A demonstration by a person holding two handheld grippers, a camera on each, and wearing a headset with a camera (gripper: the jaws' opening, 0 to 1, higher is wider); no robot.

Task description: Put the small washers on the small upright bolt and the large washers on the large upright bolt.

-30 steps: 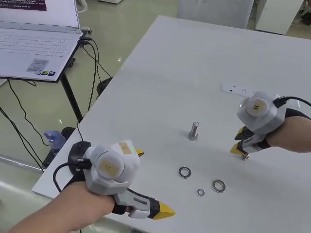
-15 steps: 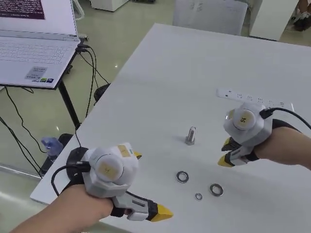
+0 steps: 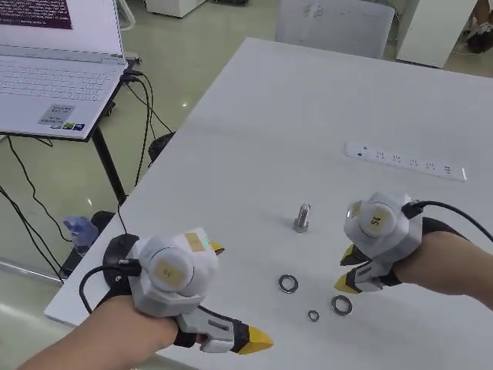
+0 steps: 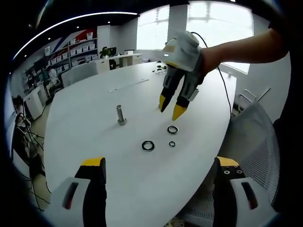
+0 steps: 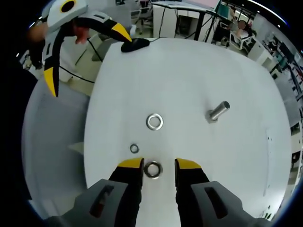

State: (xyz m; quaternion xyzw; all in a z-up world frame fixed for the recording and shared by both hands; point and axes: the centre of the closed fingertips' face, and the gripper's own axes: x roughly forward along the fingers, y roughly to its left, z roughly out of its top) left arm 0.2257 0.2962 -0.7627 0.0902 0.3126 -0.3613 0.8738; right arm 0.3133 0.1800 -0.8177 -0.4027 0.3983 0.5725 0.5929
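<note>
While my right gripper (image 5: 158, 164) hangs low over the white table (image 3: 308, 116), its jaws stand a narrow gap apart with the tips pointing down. One large washer (image 5: 153, 169) lies flat on the table between the two tips; as far as the right gripper view shows, it touches neither jaw. The small washer (image 5: 134, 148) lies just beside it, on the side toward my left gripper (image 4: 160, 161). The second large washer (image 5: 154, 121) lies flat farther ahead of the right jaws, apart from the other two. The bolt (image 3: 302, 218) stands upright on its head beyond the washers, nearer the middle of the table. My left gripper is held near the table's front edge, well apart from the washers, with its jaws spread wide and nothing between them. A power strip (image 3: 404, 160) lies beyond the bolt.
</note>
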